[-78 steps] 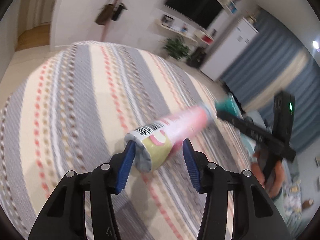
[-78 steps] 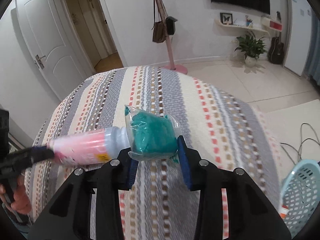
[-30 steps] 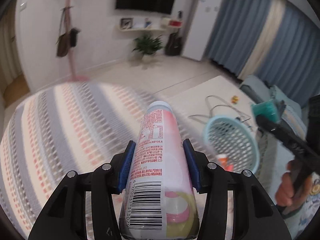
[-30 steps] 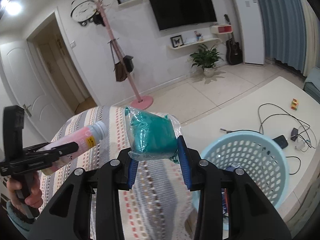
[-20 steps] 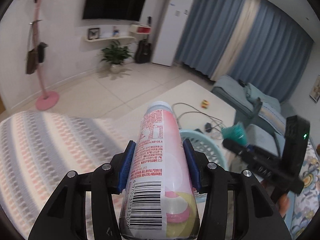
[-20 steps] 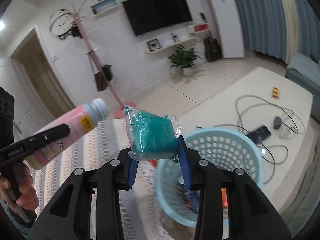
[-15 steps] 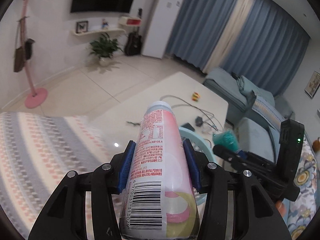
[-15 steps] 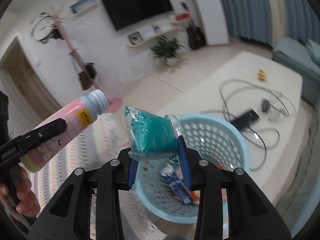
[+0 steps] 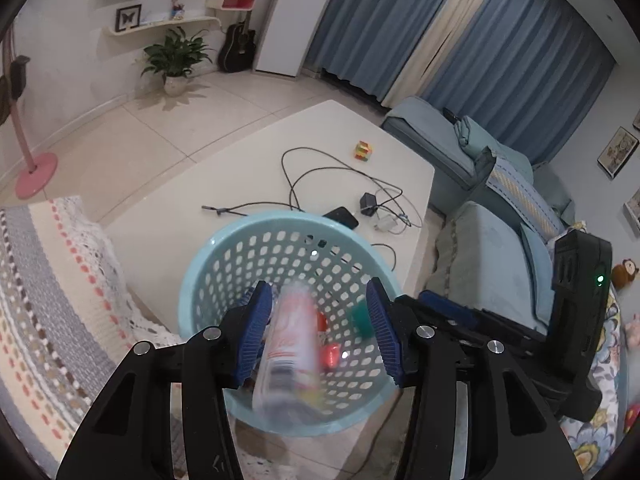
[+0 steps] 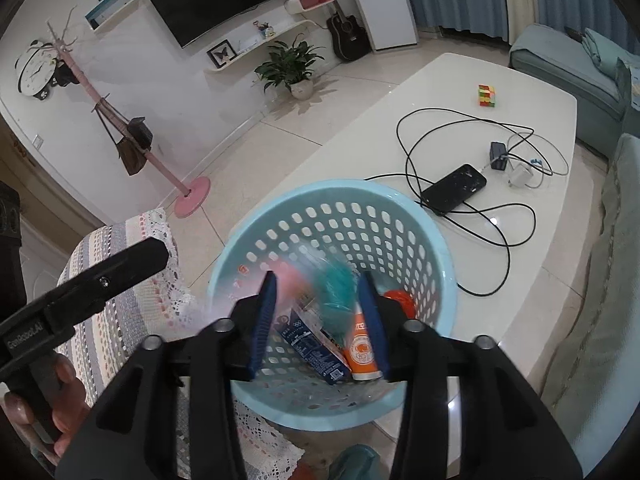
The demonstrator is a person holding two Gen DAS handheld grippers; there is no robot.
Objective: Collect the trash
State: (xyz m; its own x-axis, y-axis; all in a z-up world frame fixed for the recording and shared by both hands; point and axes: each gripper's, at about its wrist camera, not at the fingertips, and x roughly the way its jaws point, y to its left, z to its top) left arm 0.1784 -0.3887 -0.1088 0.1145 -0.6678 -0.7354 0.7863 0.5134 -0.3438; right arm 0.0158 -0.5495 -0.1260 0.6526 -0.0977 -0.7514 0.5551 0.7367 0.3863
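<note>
You are holding both grippers over the light blue perforated basket (image 9: 224,264), which is standing at the near corner of the white tabletop (image 9: 224,184). Your left gripper (image 9: 316,332) is showing its jaws spread wide and holding nothing: the pink-and-white bottle (image 9: 290,344) is appearing as a motion-blurred streak between the blue pads (image 9: 256,328), nearer the left pad, with a clear gap on its right side, and its lower end is lying over the basket's inside. Your right gripper (image 10: 320,320) is likewise showing parted jaws with nothing clamped; the teal bag (image 10: 336,284) is blurring in the gap between them, above the basket's floor.

The right wrist view is giving you the basket (image 10: 444,256) contents far more sharply: an orange tube (image 10: 360,352) is lying just beside the right pad, a blue printed carton (image 10: 316,350) is lying slantwise beside it, and a red piece (image 10: 400,300) is resting against the far wall. That view is also showing a pink smear (image 10: 288,276) beside the left pad, and your left hand (image 10: 60,400) on the other tool's handle. The left wrist view is reducing those contents to a red blob (image 9: 332,354) and a green patch (image 9: 358,316), but it is showing the right tool's black body with a green light (image 9: 599,279) over the sofa.

A black phone (image 10: 456,188), chargers and looping cables (image 10: 460,128), and a coloured cube (image 10: 487,96) are lying on the tabletop beyond the basket. The bottle's label is too blurred to read, and the basket's near rim is being covered by the jaws in both views.
</note>
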